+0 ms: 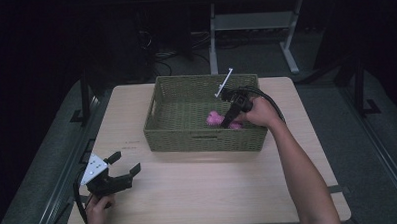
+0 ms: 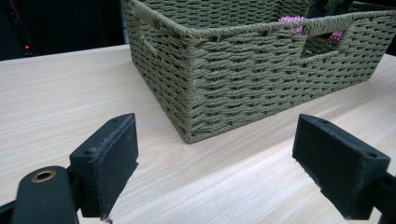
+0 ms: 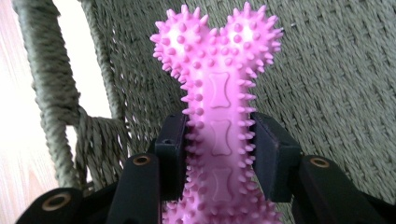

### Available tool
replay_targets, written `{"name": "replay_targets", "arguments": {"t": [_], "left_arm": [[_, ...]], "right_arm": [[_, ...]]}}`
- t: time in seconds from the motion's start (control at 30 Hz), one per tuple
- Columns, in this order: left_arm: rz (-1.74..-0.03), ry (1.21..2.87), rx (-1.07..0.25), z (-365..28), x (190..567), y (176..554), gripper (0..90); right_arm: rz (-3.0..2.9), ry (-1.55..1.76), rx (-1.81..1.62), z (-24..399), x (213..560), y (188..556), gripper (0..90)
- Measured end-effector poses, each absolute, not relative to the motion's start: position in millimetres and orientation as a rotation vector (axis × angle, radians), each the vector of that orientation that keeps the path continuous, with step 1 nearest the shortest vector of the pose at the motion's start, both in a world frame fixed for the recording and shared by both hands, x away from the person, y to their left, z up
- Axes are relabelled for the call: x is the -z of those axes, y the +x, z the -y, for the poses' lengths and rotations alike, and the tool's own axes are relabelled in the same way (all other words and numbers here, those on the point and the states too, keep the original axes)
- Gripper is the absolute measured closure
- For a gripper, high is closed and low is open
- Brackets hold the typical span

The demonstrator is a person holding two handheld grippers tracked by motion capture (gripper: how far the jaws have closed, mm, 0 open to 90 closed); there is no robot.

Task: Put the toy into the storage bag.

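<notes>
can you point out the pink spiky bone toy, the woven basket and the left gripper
pink spiky bone toy (image 3: pixel 219 116): right gripper view, on its shaft just above the jaws clamping it
woven basket (image 1: pixel 205 140): high view, on its near outer wall
left gripper (image 1: pixel 125 163): high view, midway between its open fingertips

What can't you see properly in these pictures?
- Pink toy: in the right gripper view its near end is cut off by the bottom edge; in the high view the right gripper and the basket wall hide part of it.
- Toy in the left gripper view: the basket rim hides most of it.
- Whether the toy rests on the basket floor: cannot tell.
</notes>
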State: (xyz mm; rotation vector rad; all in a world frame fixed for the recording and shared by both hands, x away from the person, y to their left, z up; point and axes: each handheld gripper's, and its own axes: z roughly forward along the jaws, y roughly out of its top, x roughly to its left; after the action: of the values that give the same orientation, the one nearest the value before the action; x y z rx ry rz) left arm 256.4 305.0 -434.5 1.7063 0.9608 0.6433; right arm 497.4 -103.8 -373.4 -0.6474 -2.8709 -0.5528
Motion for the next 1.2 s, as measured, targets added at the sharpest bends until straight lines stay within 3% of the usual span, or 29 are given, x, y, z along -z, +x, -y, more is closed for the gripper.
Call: {"name": "replay_targets", "arguments": {"t": [0.77, 1.2], "left_arm": [[-0.969, 1.691, -0.642, -305, 434, 257, 13.8], [-0.968, 1.698, -0.645, -307, 434, 255, 13.8]], "right_arm": [[2.869, -0.691, 0.618, 112, 367, 495, 49.8], [2.879, -0.737, 0.633, 115, 367, 491, 40.6]]}}
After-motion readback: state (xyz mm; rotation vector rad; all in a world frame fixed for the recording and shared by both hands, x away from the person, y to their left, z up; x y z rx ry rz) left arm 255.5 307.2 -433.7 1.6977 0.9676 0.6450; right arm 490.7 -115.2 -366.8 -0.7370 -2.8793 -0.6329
